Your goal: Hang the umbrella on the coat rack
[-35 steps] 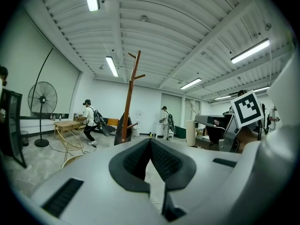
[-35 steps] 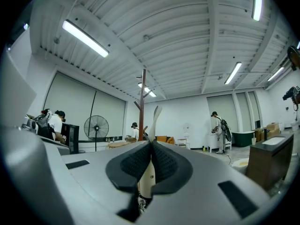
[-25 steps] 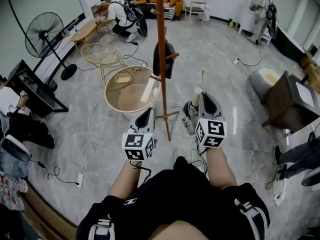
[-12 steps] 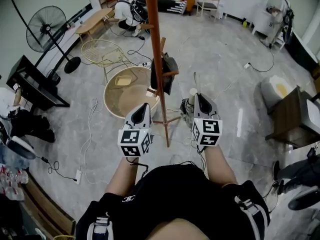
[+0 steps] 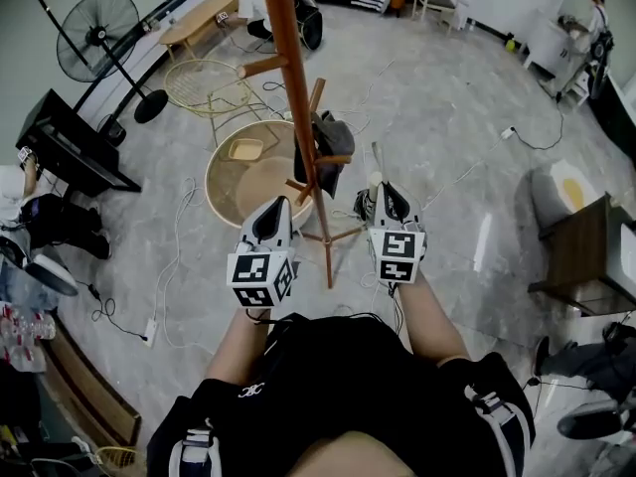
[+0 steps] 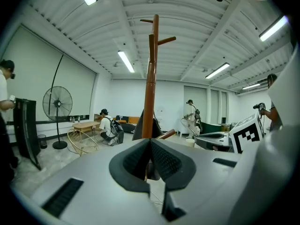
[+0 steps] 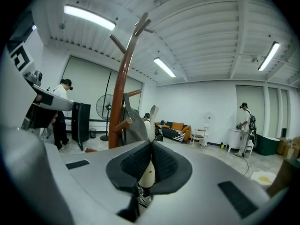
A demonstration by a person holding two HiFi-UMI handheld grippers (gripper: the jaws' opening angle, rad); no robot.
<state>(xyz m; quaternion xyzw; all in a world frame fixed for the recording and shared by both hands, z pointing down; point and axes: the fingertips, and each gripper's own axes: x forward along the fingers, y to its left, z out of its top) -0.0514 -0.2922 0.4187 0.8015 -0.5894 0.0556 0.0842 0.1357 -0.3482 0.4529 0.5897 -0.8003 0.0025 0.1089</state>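
Note:
The brown wooden coat rack (image 5: 298,137) stands just ahead of me, between my two grippers. A dark garment (image 5: 326,145) hangs from one of its lower pegs. My right gripper (image 5: 386,193) is shut on the cream handle of the folded umbrella (image 5: 374,181), whose grey body hangs below the jaws. In the right gripper view the cream handle (image 7: 148,170) sits pinched between the pads, with the rack (image 7: 119,102) to its left. My left gripper (image 5: 276,205) is shut and holds nothing. Its own view shows the gripper (image 6: 150,143) pointing straight at the pole (image 6: 151,93).
A round gold-rimmed table (image 5: 238,189) stands left of the rack's base, with a wire chair (image 5: 204,87) and a standing fan (image 5: 97,28) beyond it. Cables trail over the floor. A dark cabinet (image 5: 581,241) is at the right. People sit and stand around the room.
The rack has come closer and now stands tall between the grippers. Both grippers have moved slightly forward toward the pole, and the right one still holds the umbrella.

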